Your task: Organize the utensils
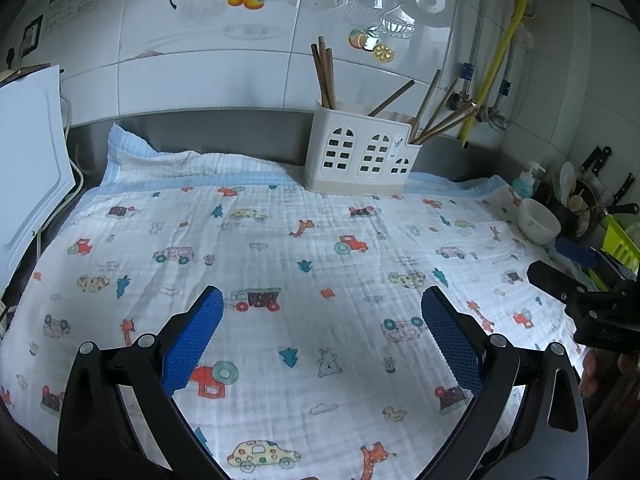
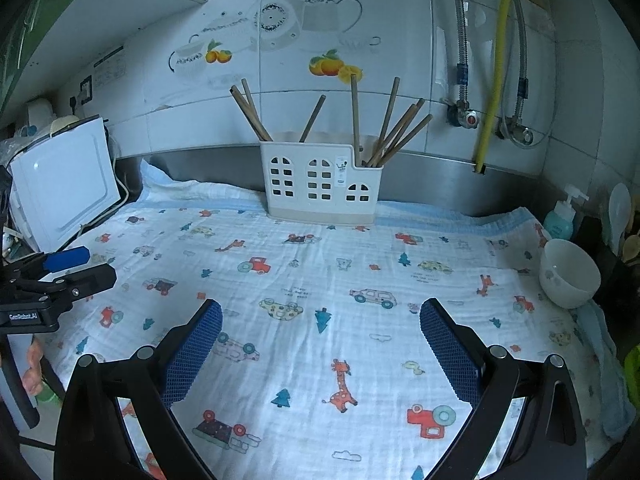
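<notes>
A white utensil holder (image 1: 360, 152) (image 2: 320, 184) with window-shaped cutouts stands at the back of the printed cloth (image 1: 280, 264) (image 2: 320, 280), against the steel backsplash. Several brown chopsticks (image 1: 325, 76) (image 2: 390, 128) stick up out of it, some at its left end and more leaning right from its right compartment. My left gripper (image 1: 322, 300) hovers open over the near middle of the cloth, nothing between its blue pads. My right gripper (image 2: 320, 312) is likewise open and empty, well short of the holder. Each gripper shows at the edge of the other's view.
A white bowl (image 1: 538, 220) (image 2: 568, 272) sits at the cloth's right edge, beside a teal soap pump (image 2: 560, 220) and a pot of kitchen tools (image 1: 576, 200). A white appliance (image 1: 28, 168) (image 2: 64, 188) stands at the left. Pipes and a yellow hose (image 2: 494, 64) run down the tiled wall.
</notes>
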